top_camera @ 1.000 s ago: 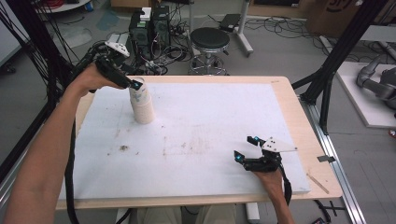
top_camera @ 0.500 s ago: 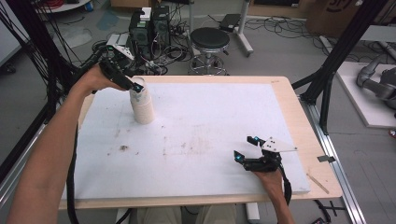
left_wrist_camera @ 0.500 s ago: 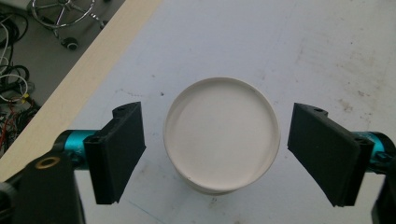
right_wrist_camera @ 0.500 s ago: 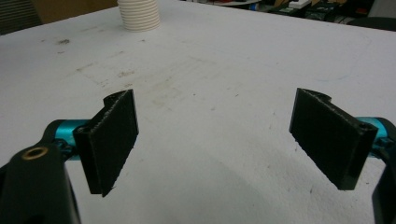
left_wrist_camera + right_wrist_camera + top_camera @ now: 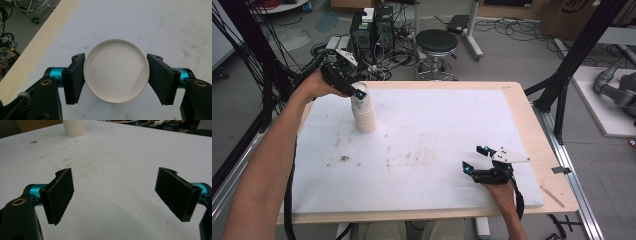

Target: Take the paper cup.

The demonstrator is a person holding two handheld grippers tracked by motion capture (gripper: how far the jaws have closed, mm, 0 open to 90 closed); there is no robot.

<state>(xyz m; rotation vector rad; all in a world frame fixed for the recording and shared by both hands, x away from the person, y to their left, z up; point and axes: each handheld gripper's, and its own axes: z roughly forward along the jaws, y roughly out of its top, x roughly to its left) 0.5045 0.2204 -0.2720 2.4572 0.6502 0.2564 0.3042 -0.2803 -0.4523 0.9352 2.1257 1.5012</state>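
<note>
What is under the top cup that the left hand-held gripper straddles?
More white cups nested in a stack standing on the white sheet. From above, the top cup hides the rest, so their count is unclear.

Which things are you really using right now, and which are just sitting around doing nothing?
In use:
- stack of white ribbed paper cups, standing upright on the white table cover
- left gripper, jaws on either side of the top cup's rim

Just lying about:
- right gripper, open and holding nothing
- round black stool on the floor beyond the table
- black computer towers with cables on the floor
</note>
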